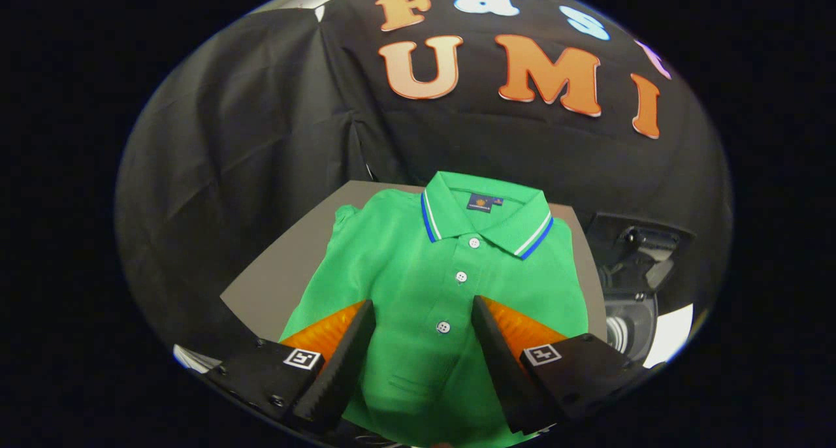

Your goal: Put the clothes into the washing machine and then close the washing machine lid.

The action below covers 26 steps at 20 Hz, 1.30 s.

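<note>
soft shirt waiting under spread fingers

the gripper (423, 307) is hovering with fingers spread apart, gripping nothing, above the green polo shirt (418, 265) lying on the grey table (274, 278). it looks light and floppy; pinching a bunched fold near the placket seems best.

You face a booth hung with black cloth (261, 128), its folds creased and meeting in a seam at the back corner. A flat grey tabletop (274, 272) juts out from that wall toward you. Bright white light (673, 334) breaks in low to your right, and a thinner gleam shows overhead.
</note>
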{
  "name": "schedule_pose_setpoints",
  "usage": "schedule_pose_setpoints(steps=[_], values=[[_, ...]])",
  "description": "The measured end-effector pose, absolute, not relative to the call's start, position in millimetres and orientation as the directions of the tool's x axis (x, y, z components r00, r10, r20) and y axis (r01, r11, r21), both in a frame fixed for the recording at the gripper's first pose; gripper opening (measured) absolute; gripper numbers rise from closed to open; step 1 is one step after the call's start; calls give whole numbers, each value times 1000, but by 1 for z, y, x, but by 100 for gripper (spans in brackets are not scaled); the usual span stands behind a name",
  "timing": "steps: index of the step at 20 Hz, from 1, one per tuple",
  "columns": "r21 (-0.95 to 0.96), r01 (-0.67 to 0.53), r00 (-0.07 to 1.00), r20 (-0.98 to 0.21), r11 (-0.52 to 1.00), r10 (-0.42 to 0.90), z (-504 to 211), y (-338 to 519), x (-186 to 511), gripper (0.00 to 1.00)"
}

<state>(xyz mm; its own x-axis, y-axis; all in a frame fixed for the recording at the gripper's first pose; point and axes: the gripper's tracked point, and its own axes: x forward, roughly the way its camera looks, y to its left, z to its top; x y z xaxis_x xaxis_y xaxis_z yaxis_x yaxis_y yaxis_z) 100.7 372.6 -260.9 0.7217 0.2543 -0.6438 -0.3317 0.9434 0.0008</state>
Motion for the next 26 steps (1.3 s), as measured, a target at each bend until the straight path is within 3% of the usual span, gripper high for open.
schedule_pose_setpoints(steps=[5, 6, 7, 10, 11, 12, 17, 19, 26], values=[[15, -352, 719, -637, 936, 280, -263, 370, 98, 94], [9, -361, 717, -636, 932, 285, -262, 370, 97, 87], [9, -375, 713, -637, 927, 294, -264, 372, 98, 87], [9, -402, 717, -619, 916, 321, -263, 369, 99, 63], [16, -400, 719, -615, 916, 325, -263, 370, 96, 62], [11, -407, 719, -613, 913, 328, -265, 371, 95, 47], [23, -398, 743, -579, 917, 336, -260, 368, 93, 24], [22, -380, 758, -566, 925, 324, -259, 363, 93, 19], [-56, -345, 884, -356, 937, 304, -207, 342, 87, 18]])
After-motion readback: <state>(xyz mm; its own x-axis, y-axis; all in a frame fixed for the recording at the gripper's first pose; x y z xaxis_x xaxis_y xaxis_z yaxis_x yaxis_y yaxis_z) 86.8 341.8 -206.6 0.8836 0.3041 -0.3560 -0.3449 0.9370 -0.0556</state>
